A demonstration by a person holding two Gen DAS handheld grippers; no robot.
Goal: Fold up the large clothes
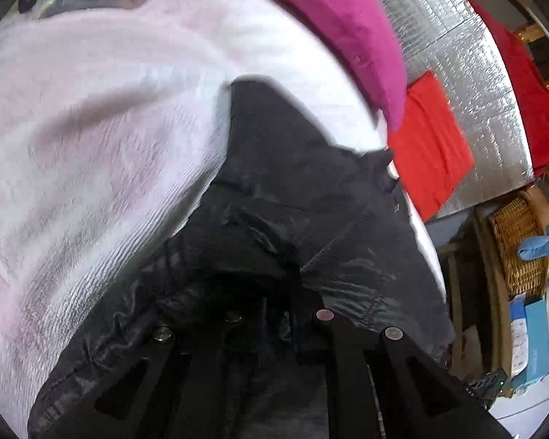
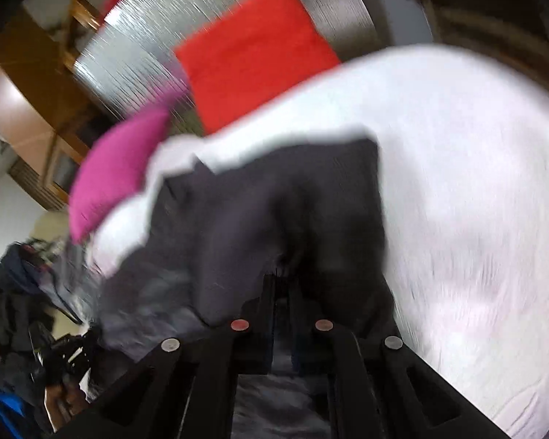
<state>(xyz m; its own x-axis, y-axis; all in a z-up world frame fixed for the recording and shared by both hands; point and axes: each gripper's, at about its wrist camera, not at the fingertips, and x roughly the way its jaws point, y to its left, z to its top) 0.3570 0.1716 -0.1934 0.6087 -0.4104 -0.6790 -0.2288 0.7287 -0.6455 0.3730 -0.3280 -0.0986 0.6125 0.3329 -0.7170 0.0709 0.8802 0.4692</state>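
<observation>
Two hand-held grippers, left [image 1: 274,303] and right [image 2: 282,292], each pinch closed on the dark garment [image 1: 292,190], holding it over the white sheet [image 1: 91,109], near the red cloth [image 1: 428,139], presumably for folding.

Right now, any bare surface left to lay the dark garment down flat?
Most room is the pale towel left of the dark garment, bare out to the frame edge. A foil strip lies between the folded red cloth and the red fabric by the rail. It is crowded where the magenta cloth meets the red cloth. Both claws, left claw and right claw, grip the garment.
</observation>
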